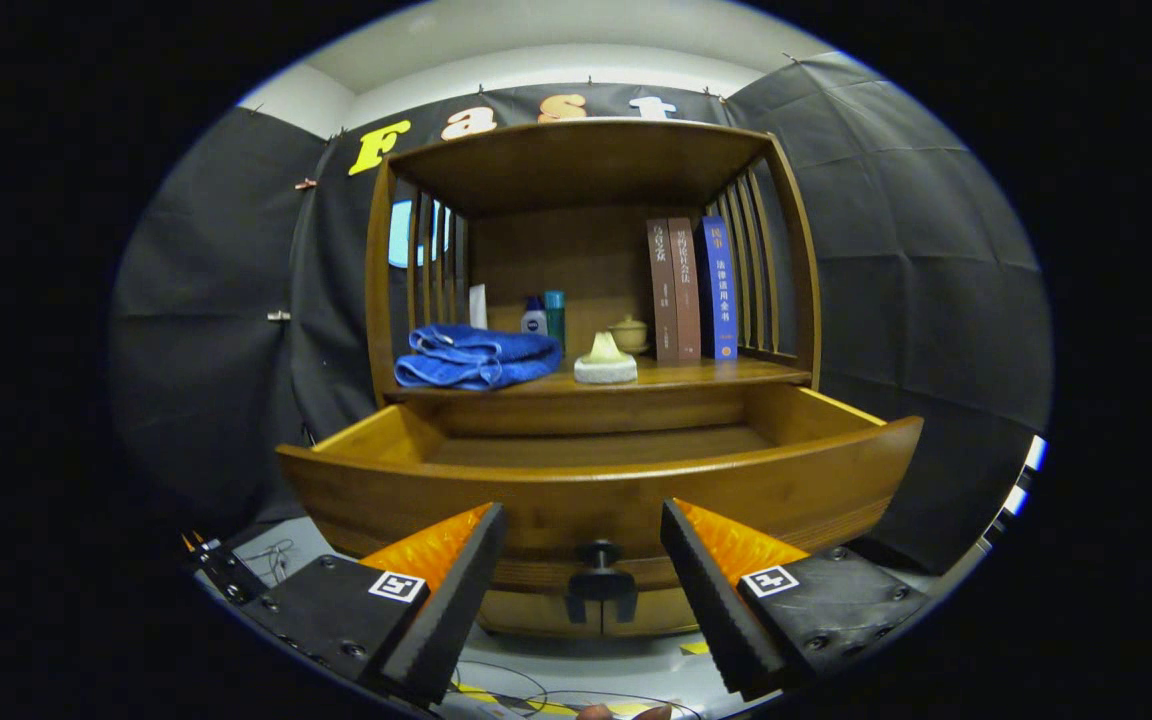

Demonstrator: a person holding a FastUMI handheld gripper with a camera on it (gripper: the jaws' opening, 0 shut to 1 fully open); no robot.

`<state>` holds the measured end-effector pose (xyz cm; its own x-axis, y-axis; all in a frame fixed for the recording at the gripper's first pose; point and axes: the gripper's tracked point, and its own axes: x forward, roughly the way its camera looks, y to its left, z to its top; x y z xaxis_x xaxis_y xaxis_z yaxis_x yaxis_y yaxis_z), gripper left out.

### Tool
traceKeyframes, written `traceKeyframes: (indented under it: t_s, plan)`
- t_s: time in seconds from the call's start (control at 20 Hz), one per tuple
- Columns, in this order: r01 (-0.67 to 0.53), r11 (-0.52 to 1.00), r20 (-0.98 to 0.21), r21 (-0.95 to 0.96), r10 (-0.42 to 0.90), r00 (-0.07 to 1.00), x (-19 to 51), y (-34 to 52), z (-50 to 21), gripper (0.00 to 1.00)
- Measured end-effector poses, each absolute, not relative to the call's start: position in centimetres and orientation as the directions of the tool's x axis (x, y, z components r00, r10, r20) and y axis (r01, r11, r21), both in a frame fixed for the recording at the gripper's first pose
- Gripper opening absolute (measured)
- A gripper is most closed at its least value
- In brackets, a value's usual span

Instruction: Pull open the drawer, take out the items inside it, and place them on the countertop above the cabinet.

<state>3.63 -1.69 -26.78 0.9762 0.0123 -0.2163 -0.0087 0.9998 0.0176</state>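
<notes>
Two items, a blue towel [476,357] and small pale object [605,361], sit on the counter [696,375]; my jaws hang spread before the open drawer [596,480]

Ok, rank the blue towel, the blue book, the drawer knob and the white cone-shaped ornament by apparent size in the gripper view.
1. Blue towel
2. Blue book
3. White cone-shaped ornament and drawer knob: unsure. The knob sits far nearer the camera, between the open hand-held gripper fingers.
</notes>
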Motion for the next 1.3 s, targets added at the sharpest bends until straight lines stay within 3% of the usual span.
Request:
traceKeyframes:
  t_s: [0.8, 1.3]
  plan:
    - [0.026, 0.999, -0.212, -0.029, -0.031, 0.977, 5.5, -2.1, -29.6, 0.99]
    - [0.018, 0.999, -0.218, -0.028, -0.024, 0.976, 11.7, -2.1, -29.3, 0.99]
